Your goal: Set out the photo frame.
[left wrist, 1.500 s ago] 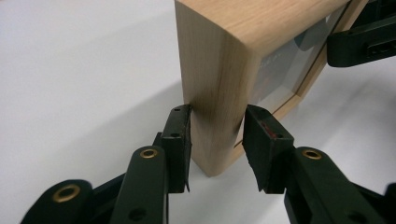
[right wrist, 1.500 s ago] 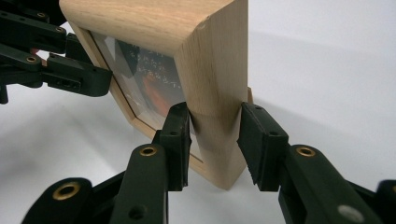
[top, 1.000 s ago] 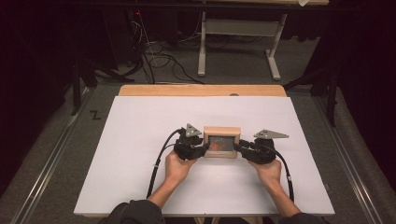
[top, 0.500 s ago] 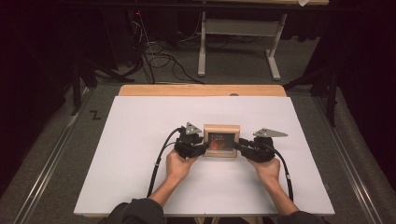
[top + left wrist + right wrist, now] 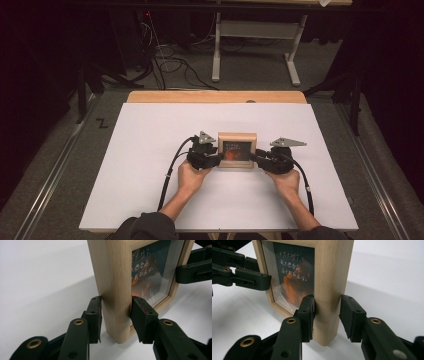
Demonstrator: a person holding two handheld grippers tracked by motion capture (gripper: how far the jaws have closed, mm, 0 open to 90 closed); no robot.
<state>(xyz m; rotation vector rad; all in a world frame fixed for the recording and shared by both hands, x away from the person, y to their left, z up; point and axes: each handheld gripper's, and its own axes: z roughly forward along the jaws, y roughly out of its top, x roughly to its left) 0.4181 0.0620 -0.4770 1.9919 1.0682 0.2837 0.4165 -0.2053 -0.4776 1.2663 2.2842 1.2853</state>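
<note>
- The white table (image 5: 150,165) is a flat, matte sheet with a strip of pale wood along its far edge; nothing on it has shifted since a second ago.
- The wooden picture frame (image 5: 237,150) stands upright near the table's middle, as before. It is light, smooth-grained wood with rounded corners, and its glass front covers a dark picture with an orange patch and white handwriting.
- The left gripper (image 5: 116,315), matte black plastic with brass rivets, straddles the frame's left post. Its jaws have just been opening; both pads remain against the wood.
- The right gripper (image 5: 327,315) straddles the right post. Its jaws have just been opening too: one pad touches, the other stands just off the wood.
</note>
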